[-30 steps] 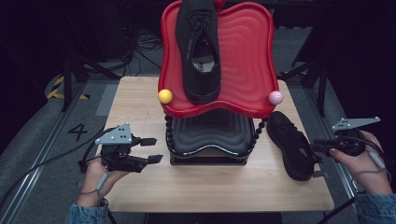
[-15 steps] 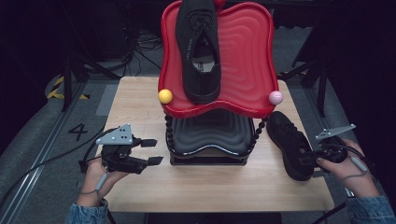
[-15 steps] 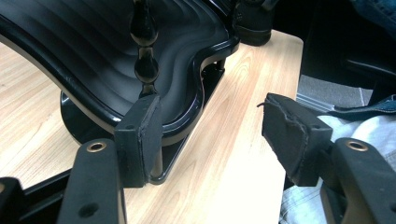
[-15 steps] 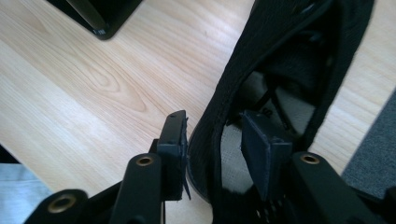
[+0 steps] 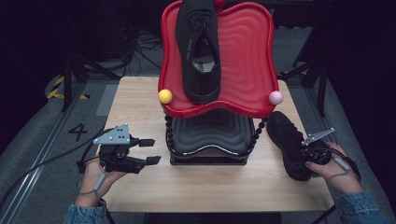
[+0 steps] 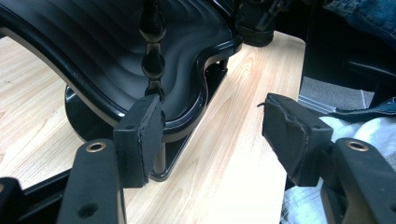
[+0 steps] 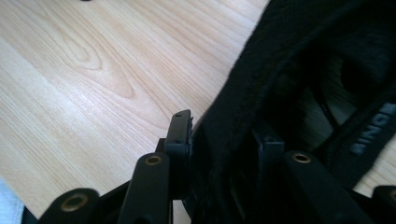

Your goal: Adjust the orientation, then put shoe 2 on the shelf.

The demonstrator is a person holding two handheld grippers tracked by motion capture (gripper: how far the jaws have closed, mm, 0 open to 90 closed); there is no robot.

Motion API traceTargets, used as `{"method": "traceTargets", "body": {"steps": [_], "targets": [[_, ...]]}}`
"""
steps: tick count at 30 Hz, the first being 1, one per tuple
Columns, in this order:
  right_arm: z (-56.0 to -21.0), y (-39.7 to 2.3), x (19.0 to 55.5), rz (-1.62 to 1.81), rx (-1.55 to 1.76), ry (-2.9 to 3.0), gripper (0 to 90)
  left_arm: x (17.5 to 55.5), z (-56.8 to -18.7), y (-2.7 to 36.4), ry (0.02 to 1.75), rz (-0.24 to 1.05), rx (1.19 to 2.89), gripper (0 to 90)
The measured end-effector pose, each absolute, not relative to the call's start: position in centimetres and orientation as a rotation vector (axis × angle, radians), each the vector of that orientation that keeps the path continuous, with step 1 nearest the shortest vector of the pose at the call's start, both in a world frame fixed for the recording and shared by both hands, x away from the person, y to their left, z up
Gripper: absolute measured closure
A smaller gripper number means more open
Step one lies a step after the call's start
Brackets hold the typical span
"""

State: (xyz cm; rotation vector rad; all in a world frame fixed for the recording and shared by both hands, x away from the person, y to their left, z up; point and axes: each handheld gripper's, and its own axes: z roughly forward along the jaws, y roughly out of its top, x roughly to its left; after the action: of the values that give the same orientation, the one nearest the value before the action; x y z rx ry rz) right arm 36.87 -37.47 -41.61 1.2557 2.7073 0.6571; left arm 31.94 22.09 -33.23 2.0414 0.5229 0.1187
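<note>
A black sneaker [image 5: 288, 144] lies on the wooden table [image 5: 210, 186] at about 4 o'clock from the two-tier shoe rack [image 5: 212, 112], just beside the rack's right post, toe pointing away from the person. The right gripper [image 5: 312, 153] sits at the sneaker's heel end; in the right gripper view its fingers [image 7: 180, 135] have just been closing and now straddle the shoe's collar wall, one pad outside against the fabric and the other inside the opening, pinching that edge of the sneaker [image 7: 289, 93]. The left gripper [image 5: 142, 151] rests low over the table at about 8 o'clock from the rack, its fingers [image 6: 137, 135] spread wide with nothing between them, pointing at the rack's black lower tray [image 6: 154, 56]. A second black sneaker [image 5: 200, 46] lies on the red upper tray [image 5: 247, 56], toward its left side, toe nearest the person. A yellow ball [image 5: 165, 96] and a pink ball [image 5: 275, 97] cap the front corners of that red tray.
</note>
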Motion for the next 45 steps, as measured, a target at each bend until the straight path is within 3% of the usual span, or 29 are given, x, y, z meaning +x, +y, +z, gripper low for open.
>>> {"method": "traceTargets", "body": {"steps": [11,26,45], "targets": [[-42.1,-38.2,36.5,0.825,1.39,2.635,86.9,31.9,-33.3,22.2,0.535,0.118,2.047,38.3],[-41.5,-37.8,36.8,0.822,1.45,2.593,88.7,31.9,-33.3,22.3,0.537,0.118,2.036,38.3],[-34.7,-37.1,36.7,0.84,1.464,2.556,88.5,31.7,-33.4,22.7,0.555,0.125,2.04,38.3]]}}
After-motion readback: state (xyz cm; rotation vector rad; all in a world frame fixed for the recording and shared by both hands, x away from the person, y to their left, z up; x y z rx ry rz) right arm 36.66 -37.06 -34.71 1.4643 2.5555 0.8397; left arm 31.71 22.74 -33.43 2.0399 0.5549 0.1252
